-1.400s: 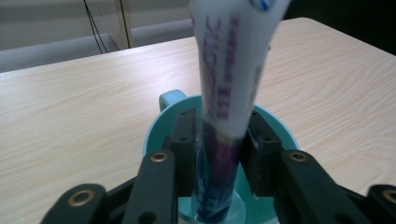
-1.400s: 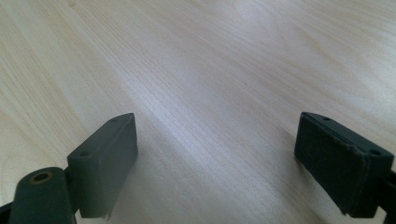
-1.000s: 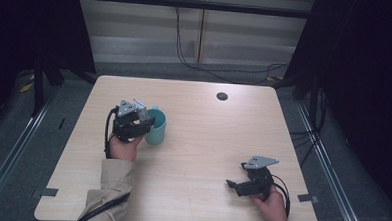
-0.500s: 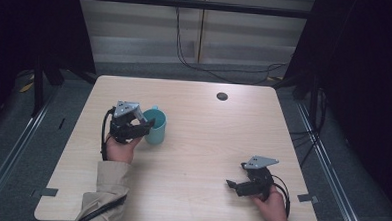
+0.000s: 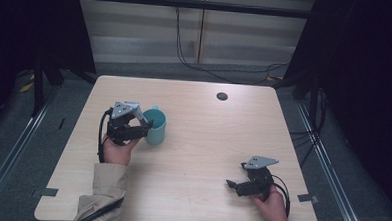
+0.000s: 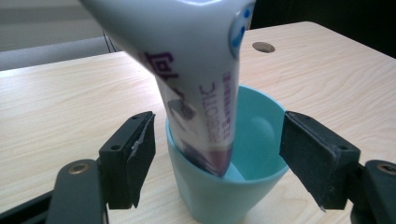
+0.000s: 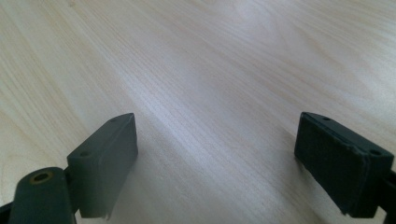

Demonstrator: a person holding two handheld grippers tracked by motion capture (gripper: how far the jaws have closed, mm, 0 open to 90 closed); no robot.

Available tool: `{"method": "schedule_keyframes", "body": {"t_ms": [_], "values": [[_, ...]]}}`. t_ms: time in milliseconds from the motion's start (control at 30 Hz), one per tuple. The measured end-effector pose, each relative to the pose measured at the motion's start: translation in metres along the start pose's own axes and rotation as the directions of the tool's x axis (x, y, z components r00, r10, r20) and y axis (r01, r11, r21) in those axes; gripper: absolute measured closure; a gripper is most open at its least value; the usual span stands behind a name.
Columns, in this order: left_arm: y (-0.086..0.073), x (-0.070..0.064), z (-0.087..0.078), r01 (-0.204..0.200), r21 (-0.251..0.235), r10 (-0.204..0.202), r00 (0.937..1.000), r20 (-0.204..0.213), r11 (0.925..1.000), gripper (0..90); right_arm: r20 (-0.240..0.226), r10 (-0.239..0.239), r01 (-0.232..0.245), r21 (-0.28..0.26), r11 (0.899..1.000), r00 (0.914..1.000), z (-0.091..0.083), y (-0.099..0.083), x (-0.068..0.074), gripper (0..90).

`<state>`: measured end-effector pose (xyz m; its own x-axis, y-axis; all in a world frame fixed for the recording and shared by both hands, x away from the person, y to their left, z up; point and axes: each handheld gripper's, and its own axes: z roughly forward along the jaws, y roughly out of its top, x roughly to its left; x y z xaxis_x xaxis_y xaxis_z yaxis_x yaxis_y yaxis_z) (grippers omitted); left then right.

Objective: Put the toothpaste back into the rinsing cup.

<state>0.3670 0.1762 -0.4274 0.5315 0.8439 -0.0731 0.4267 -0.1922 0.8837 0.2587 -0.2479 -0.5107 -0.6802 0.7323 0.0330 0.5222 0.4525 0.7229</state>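
Left gripper (image 6: 217, 154) backed off, wide open round cup (image 6: 233, 186) w/ tube (image 6: 201, 88).

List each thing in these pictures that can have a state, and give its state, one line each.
Teal cup: upright, holding the tube.
Tube: leaning in the cup, unheld.
Left gripper: open, jaws either side of the cup.
Right gripper: open, empty, low over the table.
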Motion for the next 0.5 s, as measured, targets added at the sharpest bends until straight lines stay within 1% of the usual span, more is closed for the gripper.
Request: {"method": "schedule_keyframes", "body": {"t_ms": [33,100,133,233,267,300,333,400,433,500], "values": [[-0.001,0.001,-0.004,-0.004,-0.004,0.004,1.0,-0.007,1.0,26.7,0.0,0.0,0.0,0.0,1.0,1.0,0.0,0.0,0.0,12.5],[-0.003,0.002,-0.007,0.002,0.0,-0.002,1.0,-0.003,1.0,26.1,0.0,0.0,0.0,0.0,1.0,1.0,0.0,0.0,0.0,12.5],[-0.004,0.002,-0.008,-0.001,0.004,0.001,1.0,-0.01,1.0,25.7,0.0,0.0,0.0,0.0,1.0,1.0,0.0,0.0,0.0,12.5],[-0.005,0.004,-0.012,-0.004,0.007,0.005,0.9999,-0.01,1.0,24.5,0.0,0.0,0.0,0.0,1.0,1.0,0.0,0.0,0.0,12.6],[-0.007,0.005,-0.016,0.0,0.0,0.0,1.0,-0.009,1.0,23.7,0.0,0.0,0.0,0.0,1.0,1.0,0.0,0.0,0.0,12.6],[-0.007,0.005,-0.016,0.0,0.0,0.0,1.0,-0.009,1.0,23.5,0.0,0.0,0.0,0.0,1.0,1.0,0.0,0.0,0.0,12.6],[-0.009,0.006,-0.018,0.005,-0.001,-0.005,1.0,0.0,1.0,23.1,0.002,0.0,0.0,0.001,1.0,1.0,0.0,0.0,0.0,12.6],[-0.01,0.006,-0.02,0.004,-0.002,-0.004,1.0,0.003,1.0,22.1,0.0,0.0,0.0,0.0,1.0,1.0,0.0,0.0,0.0,12.6],[-0.011,0.006,-0.021,-0.006,0.002,0.006,1.0,0.003,1.0,22.1,0.0,0.0,0.0,0.0,1.0,1.0,0.0,0.0,0.0,12.6],[-0.014,0.006,-0.023,-0.005,0.005,0.005,1.0,0.002,1.0,21.2,0.0,0.0,0.0,0.0,1.0,1.0,0.0,0.0,0.0,12.6]]}}
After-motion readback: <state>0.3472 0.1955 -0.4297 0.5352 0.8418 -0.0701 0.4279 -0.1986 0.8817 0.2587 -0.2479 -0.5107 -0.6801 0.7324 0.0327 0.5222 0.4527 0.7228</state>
